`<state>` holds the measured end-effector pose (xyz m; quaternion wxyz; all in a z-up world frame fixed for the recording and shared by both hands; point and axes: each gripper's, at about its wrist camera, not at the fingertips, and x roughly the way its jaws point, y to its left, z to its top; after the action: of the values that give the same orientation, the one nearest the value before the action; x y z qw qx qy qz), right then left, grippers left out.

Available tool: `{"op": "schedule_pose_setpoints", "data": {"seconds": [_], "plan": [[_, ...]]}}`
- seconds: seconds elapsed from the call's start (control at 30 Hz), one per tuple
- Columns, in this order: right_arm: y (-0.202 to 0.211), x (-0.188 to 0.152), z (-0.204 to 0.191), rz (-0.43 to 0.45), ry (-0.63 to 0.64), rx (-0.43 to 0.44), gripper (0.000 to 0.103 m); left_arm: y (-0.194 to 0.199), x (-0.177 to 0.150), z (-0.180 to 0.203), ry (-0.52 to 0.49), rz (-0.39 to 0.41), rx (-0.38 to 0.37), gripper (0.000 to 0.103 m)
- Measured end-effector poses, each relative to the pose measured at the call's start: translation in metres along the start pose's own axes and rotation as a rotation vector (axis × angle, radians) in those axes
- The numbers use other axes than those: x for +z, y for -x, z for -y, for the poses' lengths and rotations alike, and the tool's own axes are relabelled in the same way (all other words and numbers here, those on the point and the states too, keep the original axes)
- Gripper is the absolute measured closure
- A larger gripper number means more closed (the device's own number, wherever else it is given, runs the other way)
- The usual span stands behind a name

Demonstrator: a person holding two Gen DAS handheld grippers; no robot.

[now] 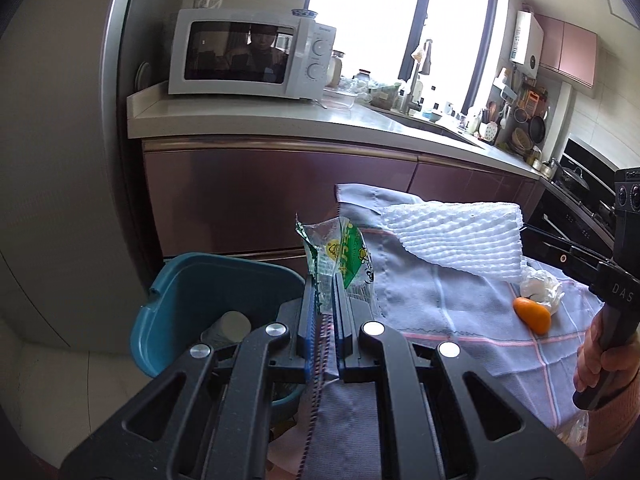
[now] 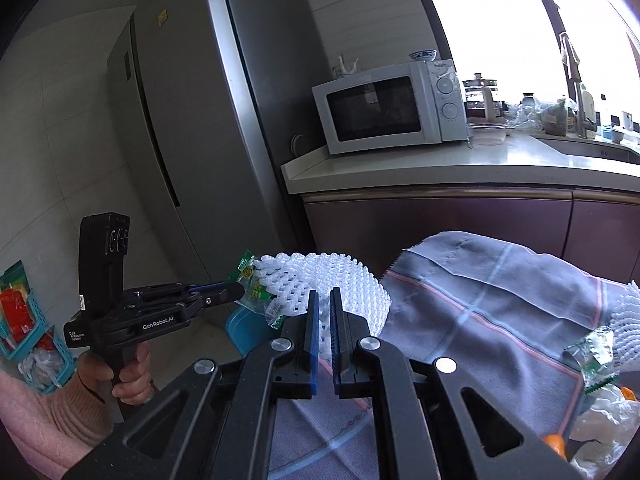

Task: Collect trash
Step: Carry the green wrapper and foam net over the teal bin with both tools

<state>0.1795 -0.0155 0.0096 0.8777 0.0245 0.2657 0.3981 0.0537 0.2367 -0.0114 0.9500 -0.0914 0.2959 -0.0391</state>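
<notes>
The left gripper [image 1: 326,280] is clamped on a green-and-clear plastic snack wrapper [image 1: 340,256] at the centre of its view, held up just right of the blue trash bin [image 1: 180,300] at lower left. It looks feather-light, crinkly and slippery, so the pinch across its flat lower edge seems the safest hold. The right gripper [image 2: 324,300], jaws nearly together with nothing between them, hovers before the white foam fruit net [image 2: 320,276], soft and springy, best taken at an edge

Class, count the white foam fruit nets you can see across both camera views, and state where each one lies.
2. One foam net lies on the checked cloth just beyond the right gripper. A second foam net sits at the cloth's far right edge, cut off by the frame. Others may be hidden.
</notes>
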Motion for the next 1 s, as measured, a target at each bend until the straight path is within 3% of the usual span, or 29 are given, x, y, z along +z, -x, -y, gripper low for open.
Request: {"op": "schedule_pose_setpoints", "data": {"seconds": [0.5,1.0], "plan": [[-0.084,0.012,-0.035,-0.126,0.056,0.094,0.099,-0.013,-0.016,-0.067,0.100,-0.055,0.103,0.095],[-0.154,0.002,-0.045,-0.268,0.036,0.113,0.099,-0.051,-0.044,-0.095,0.175,-0.142,0.147,0.095]]}}
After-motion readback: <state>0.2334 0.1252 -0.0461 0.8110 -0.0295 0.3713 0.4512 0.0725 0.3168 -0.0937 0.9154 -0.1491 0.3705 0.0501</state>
